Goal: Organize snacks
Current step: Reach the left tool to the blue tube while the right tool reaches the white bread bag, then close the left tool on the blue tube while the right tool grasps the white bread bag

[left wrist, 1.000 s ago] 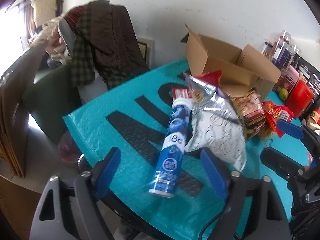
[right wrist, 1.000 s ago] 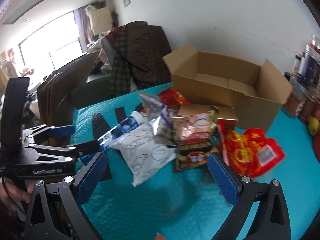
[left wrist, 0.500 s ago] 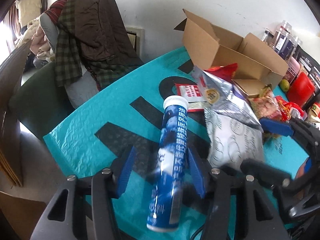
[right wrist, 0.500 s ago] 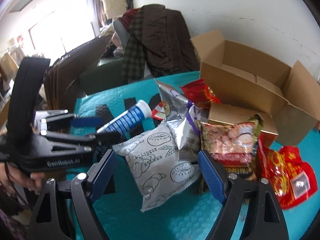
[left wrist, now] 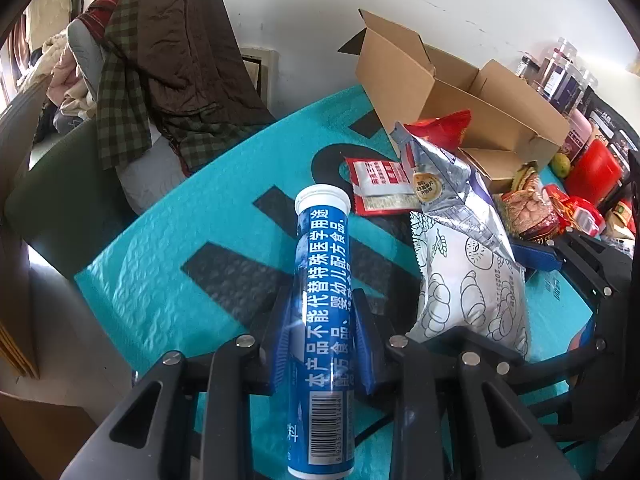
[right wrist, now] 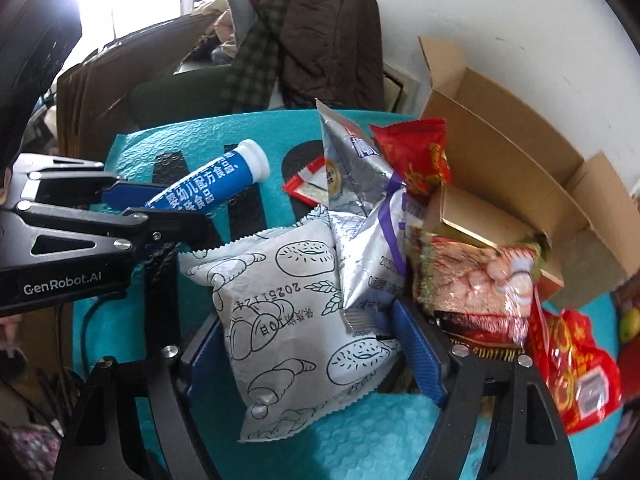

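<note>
I am clamping the left gripper (left wrist: 322,332) on the blue tube (left wrist: 323,320), lying between its 2 jaws, to lift it clear. My right gripper (right wrist: 312,344) has just been closing around the white bread packet (right wrist: 296,320), which is sitting between those jaws, bound for the cardboard box (right wrist: 520,168) beyond.

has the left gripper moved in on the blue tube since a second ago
Yes. Against the teal mat, the left gripper came forward and down around the blue tube, and its jaws have just been closing onto it.

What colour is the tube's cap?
White, on the blue tube; the cap shows best in the left wrist view.
</note>
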`<state>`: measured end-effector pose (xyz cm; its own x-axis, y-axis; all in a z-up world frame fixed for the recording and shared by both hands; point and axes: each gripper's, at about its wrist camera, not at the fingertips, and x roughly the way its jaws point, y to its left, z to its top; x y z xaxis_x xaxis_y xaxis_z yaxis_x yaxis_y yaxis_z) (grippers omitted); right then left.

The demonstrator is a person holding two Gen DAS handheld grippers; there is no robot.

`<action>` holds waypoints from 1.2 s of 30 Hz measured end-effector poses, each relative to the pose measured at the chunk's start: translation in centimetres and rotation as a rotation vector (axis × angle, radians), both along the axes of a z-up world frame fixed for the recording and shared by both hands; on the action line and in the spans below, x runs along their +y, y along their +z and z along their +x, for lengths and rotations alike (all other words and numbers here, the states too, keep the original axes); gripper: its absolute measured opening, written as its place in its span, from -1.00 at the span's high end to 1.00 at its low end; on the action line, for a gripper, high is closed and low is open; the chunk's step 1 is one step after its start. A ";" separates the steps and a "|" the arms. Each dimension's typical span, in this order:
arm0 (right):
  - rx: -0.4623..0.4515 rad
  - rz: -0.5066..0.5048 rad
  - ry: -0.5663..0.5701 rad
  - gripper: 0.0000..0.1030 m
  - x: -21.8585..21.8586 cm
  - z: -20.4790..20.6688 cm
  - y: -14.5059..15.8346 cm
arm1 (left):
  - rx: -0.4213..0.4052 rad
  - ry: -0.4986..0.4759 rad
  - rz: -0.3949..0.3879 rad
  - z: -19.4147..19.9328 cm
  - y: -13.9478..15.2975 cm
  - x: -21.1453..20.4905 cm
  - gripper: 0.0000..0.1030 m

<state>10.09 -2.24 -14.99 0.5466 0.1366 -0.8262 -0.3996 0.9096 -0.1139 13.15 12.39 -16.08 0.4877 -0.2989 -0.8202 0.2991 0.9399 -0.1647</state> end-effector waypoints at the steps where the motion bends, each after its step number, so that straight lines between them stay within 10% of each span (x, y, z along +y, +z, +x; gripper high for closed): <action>1: 0.006 0.002 -0.005 -0.54 -0.1 -0.5 0.1 | 0.002 0.000 -0.003 -0.2 0.0 0.1 0.45; 24: 0.065 0.128 -0.132 -0.44 -6.8 -12.0 0.9 | 0.054 -0.189 -0.011 -7.9 0.1 -6.8 0.45; 33: 0.107 0.090 -0.076 -0.52 -5.8 -9.9 -0.5 | 0.031 -0.207 0.025 -7.5 0.1 -7.9 0.45; 36: 0.090 0.096 -0.062 -0.23 -5.6 -10.2 -0.3 | 0.017 -0.204 0.019 -7.5 0.1 -7.9 0.46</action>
